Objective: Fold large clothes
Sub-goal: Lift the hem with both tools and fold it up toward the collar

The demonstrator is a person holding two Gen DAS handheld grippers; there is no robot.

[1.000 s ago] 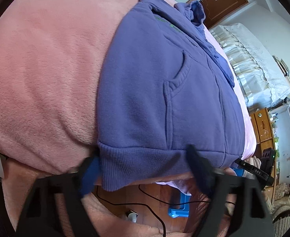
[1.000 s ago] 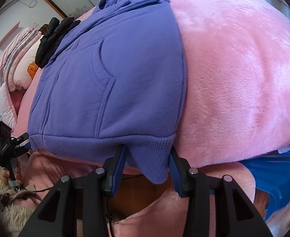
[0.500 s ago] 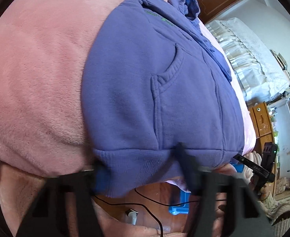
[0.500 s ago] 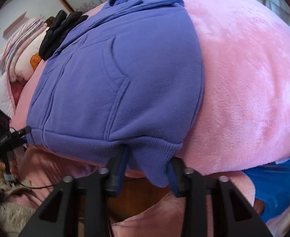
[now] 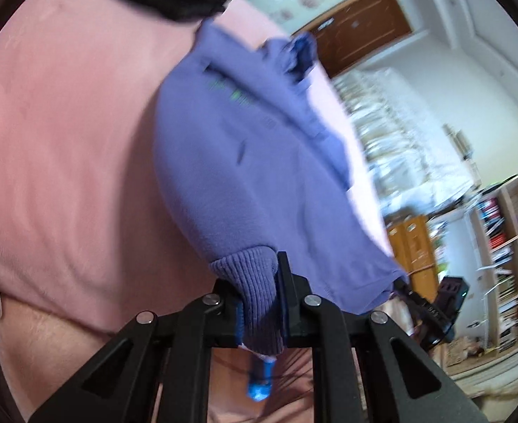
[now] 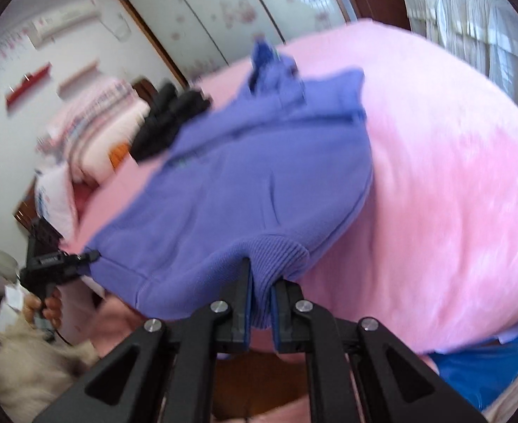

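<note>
A purple hoodie (image 5: 245, 176) lies spread on a pink fleece blanket (image 5: 65, 141) covering the bed, its ribbed hem at the near edge and its hood at the far end. The left gripper (image 5: 259, 303) is clenched on the hem's left corner, bunching the ribbing between its pads. The right gripper (image 6: 260, 299) pinches the hem's right corner the same way. A black garment (image 6: 167, 120) lies on the blanket beyond the hoodie, at its far left.
</note>
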